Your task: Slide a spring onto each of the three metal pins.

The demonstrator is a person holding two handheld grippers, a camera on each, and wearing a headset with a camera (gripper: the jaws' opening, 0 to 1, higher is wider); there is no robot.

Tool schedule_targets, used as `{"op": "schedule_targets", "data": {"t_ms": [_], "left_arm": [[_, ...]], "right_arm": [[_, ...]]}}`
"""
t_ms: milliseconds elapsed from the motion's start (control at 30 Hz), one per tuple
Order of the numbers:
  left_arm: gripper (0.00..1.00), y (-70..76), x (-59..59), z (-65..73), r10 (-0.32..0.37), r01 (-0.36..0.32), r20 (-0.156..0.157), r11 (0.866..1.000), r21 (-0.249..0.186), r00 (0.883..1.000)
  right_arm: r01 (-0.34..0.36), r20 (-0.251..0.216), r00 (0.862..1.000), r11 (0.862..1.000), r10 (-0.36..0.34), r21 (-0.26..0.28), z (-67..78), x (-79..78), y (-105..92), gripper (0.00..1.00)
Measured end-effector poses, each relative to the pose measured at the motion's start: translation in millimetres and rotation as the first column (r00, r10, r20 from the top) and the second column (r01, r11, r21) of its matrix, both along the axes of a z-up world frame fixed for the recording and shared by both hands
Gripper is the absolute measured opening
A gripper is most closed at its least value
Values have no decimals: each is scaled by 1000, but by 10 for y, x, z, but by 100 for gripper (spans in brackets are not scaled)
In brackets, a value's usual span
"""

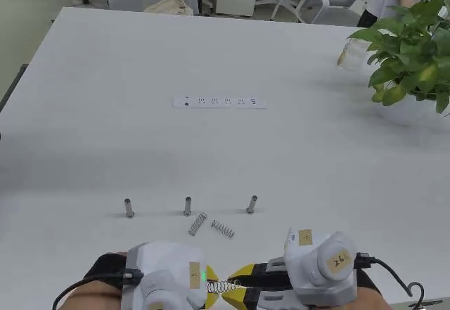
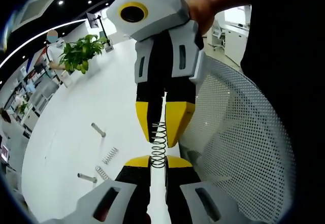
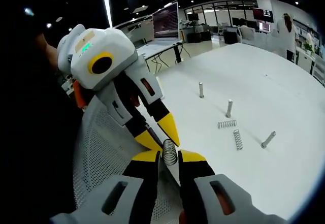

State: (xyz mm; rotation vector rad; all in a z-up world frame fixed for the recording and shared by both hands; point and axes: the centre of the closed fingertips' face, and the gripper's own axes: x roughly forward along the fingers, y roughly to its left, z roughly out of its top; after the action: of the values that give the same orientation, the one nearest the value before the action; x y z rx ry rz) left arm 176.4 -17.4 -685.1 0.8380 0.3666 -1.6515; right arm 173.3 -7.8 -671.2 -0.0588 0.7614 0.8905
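The white table [image 1: 225,57] runs away from me toward office chairs, with a power strip [image 1: 219,102] at its middle and a potted plant [image 1: 411,43] at the far right. Near my edge, 3 metal pins stand upright in a row, well apart: left pin [image 1: 129,207], middle pin [image 1: 188,206] and right pin [image 1: 252,204]. All 3 tops are bare, so none is loaded yet. Just in front of them lie a loose spring [image 1: 197,223] and its twin [image 1: 222,228], flat on the table and within easy reach.

The held spring [image 1: 222,286] is low, at the table's near edge, stretched between both tools. My left gripper [image 1: 211,287] has its jaws closed on 1 end, and my right gripper [image 1: 235,289] pinches the other end, tips facing tips. In the left gripper view the coil [image 2: 159,142] bridges the 2 yellow pairs in a straight line. I judge this as a re-grip, meant to leave 1 open end free and square to a pin. Squeezing too hard could kink the coil.
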Motion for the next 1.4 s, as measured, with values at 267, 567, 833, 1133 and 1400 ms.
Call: {"op": "schedule_targets", "data": {"t_ms": [267,567,833,1133,1400], "left_arm": [[2,-40,-23,61,-9,9,2,1000,-14,1000],[2,-35,-31,38,-14,14,0,1000,-7,1000],[3,-43,-9,-1,24,-24,-17,1000,-13,1000],[3,-25,74,9,100,-102,-49,994,-33,994],[4,30,148,12,160,-163,-70,986,-45,985]], "right_arm": [[-48,5,999,998,49,-37,-6,15,20,12],[-105,-1,994,992,105,-76,-49,-5,37,9],[-104,2,995,991,105,-87,-79,15,27,9],[-90,4,996,994,90,-64,-58,94,31,9],[-121,-3,993,990,122,-69,-43,160,76,9]]}}
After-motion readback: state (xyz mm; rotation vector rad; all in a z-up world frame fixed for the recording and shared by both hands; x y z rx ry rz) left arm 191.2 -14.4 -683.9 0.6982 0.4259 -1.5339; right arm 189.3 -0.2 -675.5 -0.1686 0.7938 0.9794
